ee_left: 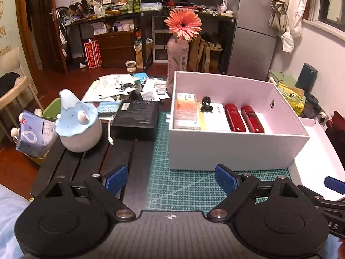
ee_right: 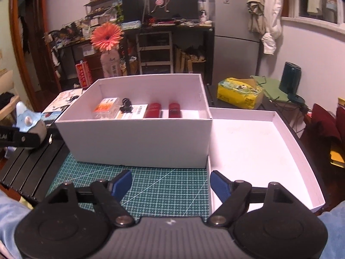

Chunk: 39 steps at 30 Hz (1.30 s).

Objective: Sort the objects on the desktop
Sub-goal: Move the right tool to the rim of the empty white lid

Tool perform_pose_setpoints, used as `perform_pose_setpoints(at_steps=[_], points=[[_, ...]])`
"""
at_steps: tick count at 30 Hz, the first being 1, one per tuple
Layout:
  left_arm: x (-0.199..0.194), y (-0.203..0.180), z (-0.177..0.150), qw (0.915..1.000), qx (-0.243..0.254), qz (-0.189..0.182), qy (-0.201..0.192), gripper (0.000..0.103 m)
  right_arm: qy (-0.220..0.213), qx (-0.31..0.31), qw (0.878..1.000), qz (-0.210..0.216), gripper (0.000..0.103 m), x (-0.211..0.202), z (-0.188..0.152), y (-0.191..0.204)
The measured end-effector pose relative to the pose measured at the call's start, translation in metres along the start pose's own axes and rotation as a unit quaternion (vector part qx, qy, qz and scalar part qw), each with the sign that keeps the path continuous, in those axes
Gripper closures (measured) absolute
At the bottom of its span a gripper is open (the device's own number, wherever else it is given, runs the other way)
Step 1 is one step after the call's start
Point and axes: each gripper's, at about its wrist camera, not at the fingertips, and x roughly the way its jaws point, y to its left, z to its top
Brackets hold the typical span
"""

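Observation:
A white box (ee_left: 237, 149) (ee_right: 138, 140) stands on the green cutting mat (ee_left: 189, 185) (ee_right: 151, 185). Inside lie an orange packet (ee_left: 186, 110) (ee_right: 105, 106), a small black figure (ee_left: 206, 104) (ee_right: 126, 104), a white card box (ee_left: 217, 118) (ee_right: 134, 112) and two red cases (ee_left: 243, 118) (ee_right: 163, 110). My left gripper (ee_left: 171, 180) hangs open over the mat in front of the box, nothing between its blue pads. My right gripper (ee_right: 171, 183) is open too, empty, straddling the mat and the box lid's (ee_right: 258, 151) near corner.
A blue mountain-shaped pot (ee_left: 78, 123) (ee_right: 30, 118), a black flat box (ee_left: 138, 113), a white cable (ee_left: 110, 133) and scattered papers (ee_left: 116, 86) lie left on the black slatted table (ee_left: 90, 164). A flower in a bottle (ee_left: 179, 49) stands behind. A yellow tissue pack (ee_right: 239, 93) sits right.

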Motion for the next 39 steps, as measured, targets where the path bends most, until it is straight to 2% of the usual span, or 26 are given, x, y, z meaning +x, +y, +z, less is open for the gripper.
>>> perform_pose_setpoints(at_steps=[3, 10, 13, 20, 23, 29, 32, 39], points=[[0.002, -0.006, -0.003, 0.9999, 0.003, -0.012, 0.009, 0.015, 0.003, -0.003, 1.000, 0.003, 0.024, 0.002, 0.000, 0.001], [0.005, -0.025, -0.009, 0.9994, 0.034, -0.003, 0.009, 0.015, 0.012, 0.024, 1.000, 0.010, 0.020, 0.011, -0.001, -0.003], [0.009, -0.029, -0.010, 0.9986, 0.047, -0.016, 0.016, 0.015, 0.017, 0.027, 0.999, 0.014, 0.019, 0.015, -0.002, -0.003], [0.016, -0.034, -0.009, 0.9987, 0.034, -0.028, 0.026, 0.011, 0.062, 0.060, 0.995, 0.041, 0.019, 0.033, -0.007, -0.003], [0.018, -0.036, -0.011, 0.9982, 0.038, -0.034, 0.032, 0.011, 0.065, 0.063, 0.995, 0.045, 0.019, 0.034, -0.010, 0.000], [0.017, -0.035, -0.012, 0.9983, 0.040, -0.034, 0.025, 0.011, 0.060, 0.050, 0.996, 0.038, 0.020, 0.032, -0.012, 0.006], [0.019, -0.035, -0.012, 0.9984, 0.049, -0.020, 0.021, 0.011, 0.052, 0.047, 0.997, 0.032, 0.020, 0.030, -0.009, 0.005], [0.016, -0.035, -0.011, 0.9981, 0.056, -0.026, 0.009, 0.011, -0.007, 0.047, 0.999, 0.014, 0.019, 0.010, 0.002, -0.012]])
